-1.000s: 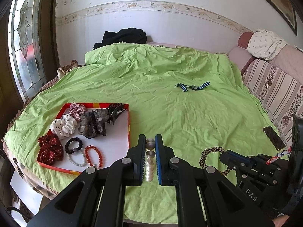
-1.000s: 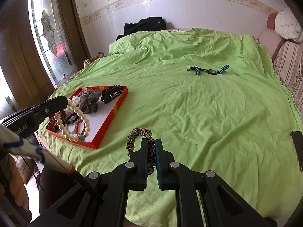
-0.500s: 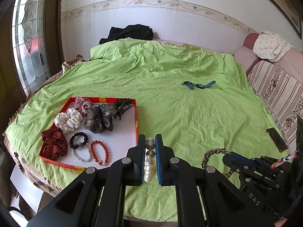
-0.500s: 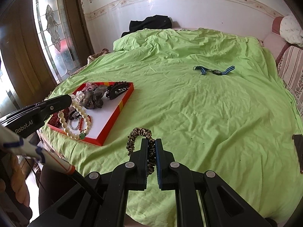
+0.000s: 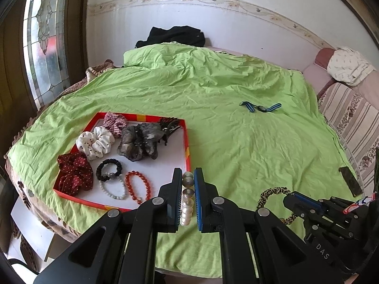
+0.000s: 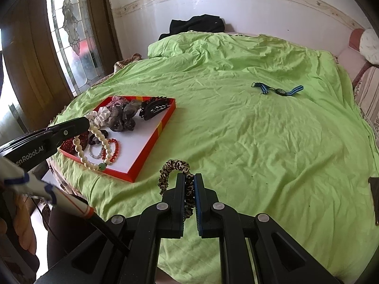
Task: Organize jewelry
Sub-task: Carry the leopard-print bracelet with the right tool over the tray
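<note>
My left gripper is shut on a white pearl bracelet, held above the bed near the right edge of the red-rimmed tray. In the right wrist view the bracelet hangs from the left gripper over the tray. My right gripper is shut on a leopard-print hair tie, held above the green bedspread right of the tray; it also shows in the left wrist view. The tray holds scrunchies, a black claw clip and bead bracelets.
A blue striped watch lies on the green bedspread farther back. A dark phone lies at the bed's right edge, beside a striped sofa. Black clothing lies at the headboard. A stained-glass window is at left.
Both grippers have lifted and drawn back a little with their items still held. The tray now shows farther forward and more to the right in both views.
</note>
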